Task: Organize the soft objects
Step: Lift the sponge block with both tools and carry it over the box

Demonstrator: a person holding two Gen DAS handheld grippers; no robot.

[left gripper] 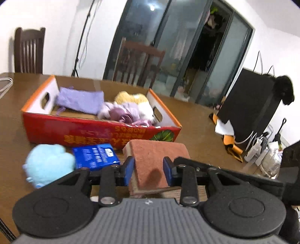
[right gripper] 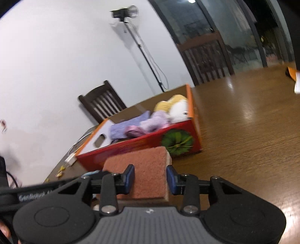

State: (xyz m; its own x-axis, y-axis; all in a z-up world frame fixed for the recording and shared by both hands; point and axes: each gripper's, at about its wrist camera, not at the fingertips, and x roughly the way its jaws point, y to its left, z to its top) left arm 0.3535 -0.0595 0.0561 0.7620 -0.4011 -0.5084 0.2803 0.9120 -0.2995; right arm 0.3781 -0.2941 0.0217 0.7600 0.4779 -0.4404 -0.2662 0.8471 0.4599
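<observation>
Clamping one sponge (left gripper: 155,161) from both sides, left gripper (left gripper: 148,169) and right gripper (right gripper: 150,178), near red box (left gripper: 93,131).

Home dining room, wooden table (left gripper: 193,120), chairs (left gripper: 29,50)

black tongs (left gripper: 149,169), blue pads (left gripper: 128,169), silver screws, ribbed grey body, perhaps blurred lettering

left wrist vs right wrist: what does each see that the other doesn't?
Left wrist only: fluffy light-blue plush toy, blue printed packet, black bag on the table.
Right wrist only: studio light on a stand, white charger plug.
Both: red cardboard box of purple cloths and a yellow plush, and a reddish-brown sponge between blue fingers.
</observation>
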